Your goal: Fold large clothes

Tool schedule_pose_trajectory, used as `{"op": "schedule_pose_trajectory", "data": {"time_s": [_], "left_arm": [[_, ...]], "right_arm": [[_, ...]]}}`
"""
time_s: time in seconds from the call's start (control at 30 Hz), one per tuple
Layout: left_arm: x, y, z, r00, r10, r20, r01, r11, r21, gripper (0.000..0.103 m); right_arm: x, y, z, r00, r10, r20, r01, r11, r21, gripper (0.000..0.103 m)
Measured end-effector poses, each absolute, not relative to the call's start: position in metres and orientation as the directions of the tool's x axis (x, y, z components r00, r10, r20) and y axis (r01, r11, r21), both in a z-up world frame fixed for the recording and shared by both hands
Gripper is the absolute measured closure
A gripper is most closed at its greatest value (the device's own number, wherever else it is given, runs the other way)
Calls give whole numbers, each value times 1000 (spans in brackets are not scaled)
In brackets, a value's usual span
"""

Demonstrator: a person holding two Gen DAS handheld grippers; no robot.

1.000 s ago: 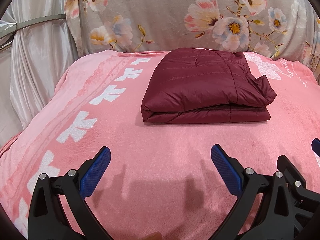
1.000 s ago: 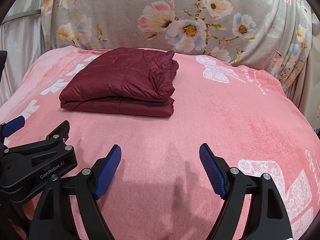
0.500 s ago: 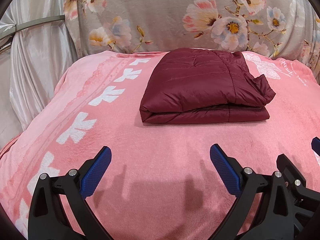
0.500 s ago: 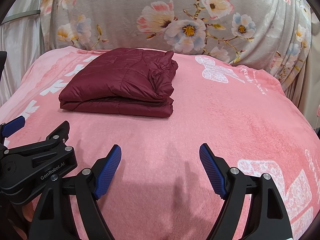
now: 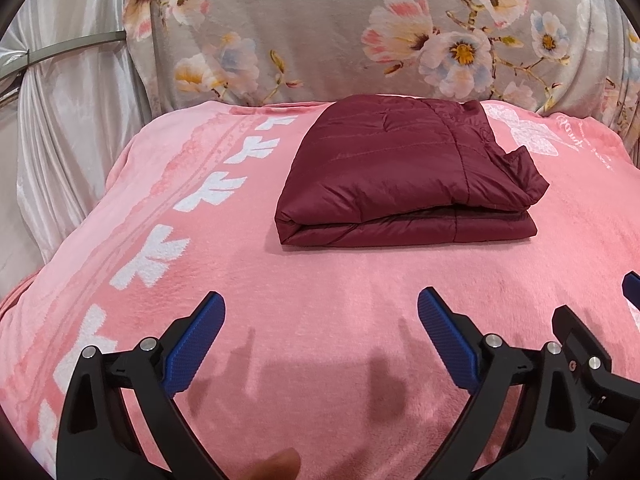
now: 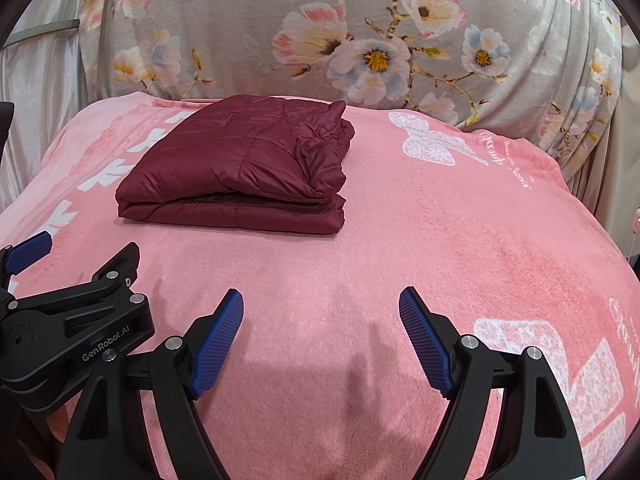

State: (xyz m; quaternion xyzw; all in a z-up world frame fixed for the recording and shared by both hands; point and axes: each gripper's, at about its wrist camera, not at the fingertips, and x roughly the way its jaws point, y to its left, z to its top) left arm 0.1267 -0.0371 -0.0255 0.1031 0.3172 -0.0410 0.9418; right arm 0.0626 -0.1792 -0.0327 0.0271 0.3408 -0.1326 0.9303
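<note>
The jacket lies folded into a compact stack on the pink blanket, toward the far side, near the floral cover. The left gripper and right gripper hover well short of it, fingers apart and empty. Folding appears complete; at most, the loose right-hand edge needs tucking.

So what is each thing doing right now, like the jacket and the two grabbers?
Maroon jacket: folded, lying flat on the pink blanket.
Left gripper: open, empty, above the blanket.
Right gripper: open, empty, short of the jacket.
</note>
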Motion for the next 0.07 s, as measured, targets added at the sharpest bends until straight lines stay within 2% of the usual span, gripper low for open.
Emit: {"op": "schedule_pose_trajectory", "data": {"time_s": [0.07], "left_arm": [[126, -37, -26, 796, -11, -605, 142, 975, 170, 9]], "right_arm": [[63, -181, -33, 733, -228, -641, 264, 964, -40, 25]]}}
